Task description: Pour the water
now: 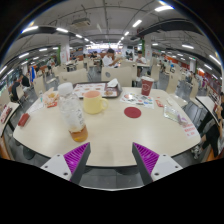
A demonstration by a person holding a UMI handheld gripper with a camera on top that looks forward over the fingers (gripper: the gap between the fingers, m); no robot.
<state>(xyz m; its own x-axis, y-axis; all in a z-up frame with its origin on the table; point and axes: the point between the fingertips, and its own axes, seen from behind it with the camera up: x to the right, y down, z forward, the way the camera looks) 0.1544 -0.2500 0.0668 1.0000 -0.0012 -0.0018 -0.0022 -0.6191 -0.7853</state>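
My jaws: spread wide, nothing between them, nothing touched.
My gripper [110,160]: it hangs above the near edge of the table, both fingers pointing across it.
My pads: a magenta pad [74,156] on the left finger and another [147,158] on the right, facing each other over bare tabletop.
Table [112,132]: pale and cream-coloured, stretching away ahead of my fingers.
Bottle [72,112]: a clear plastic bottle standing upright just ahead of my left finger and a little to its left, with amber liquid in its lower part; apart from my fingers.
Cup [94,101]: a pale yellow cup beyond the bottle, close beside it on its right, upright.
Red disc [132,112]: a flat round red thing lying on the table beyond my right finger, well apart from the cup.
Far side of table: small cartons and papers that I cannot tell apart.
Person [108,61]: someone in white stands beyond the table.
Room: a big hall with more tables and rows of ceiling lights.
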